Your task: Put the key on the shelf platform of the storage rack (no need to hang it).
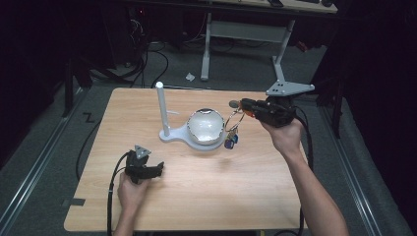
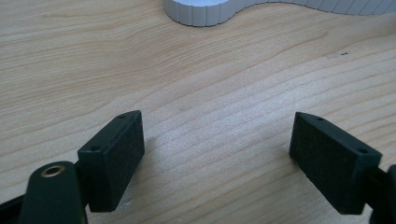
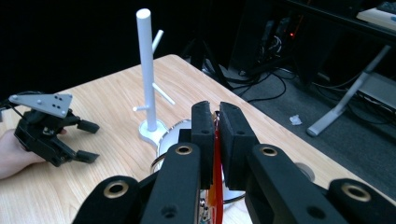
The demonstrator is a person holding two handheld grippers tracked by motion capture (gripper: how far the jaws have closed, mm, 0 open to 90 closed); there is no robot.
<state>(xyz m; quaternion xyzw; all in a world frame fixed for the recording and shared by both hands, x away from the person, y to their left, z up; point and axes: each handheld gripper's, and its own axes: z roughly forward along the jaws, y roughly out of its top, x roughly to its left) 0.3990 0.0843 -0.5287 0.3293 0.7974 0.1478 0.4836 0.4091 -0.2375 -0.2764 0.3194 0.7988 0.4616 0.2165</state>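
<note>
Over at the left, the left gripper (image 1: 156,170) rests on the table (image 1: 206,196), jaws wide apart and empty. The white peg stand (image 1: 162,110) and its glass bowl (image 1: 206,125) sit mid-table. On the right, the right gripper (image 1: 242,104) is clamped on a key ring (image 1: 234,119) hanging beside the bowl: light, stiff, slippery wire, likely to swing, best pinched on the ring itself.

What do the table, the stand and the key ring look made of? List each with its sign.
Table: light wood or wood-look laminate, matt; grain lines run across it.
Stand: white plastic, probably printed; fine ribs show on its base edge in the left gripper view.
Key ring: metal wire, likely steel; thin and shiny, held in the right hand-held gripper.
</note>
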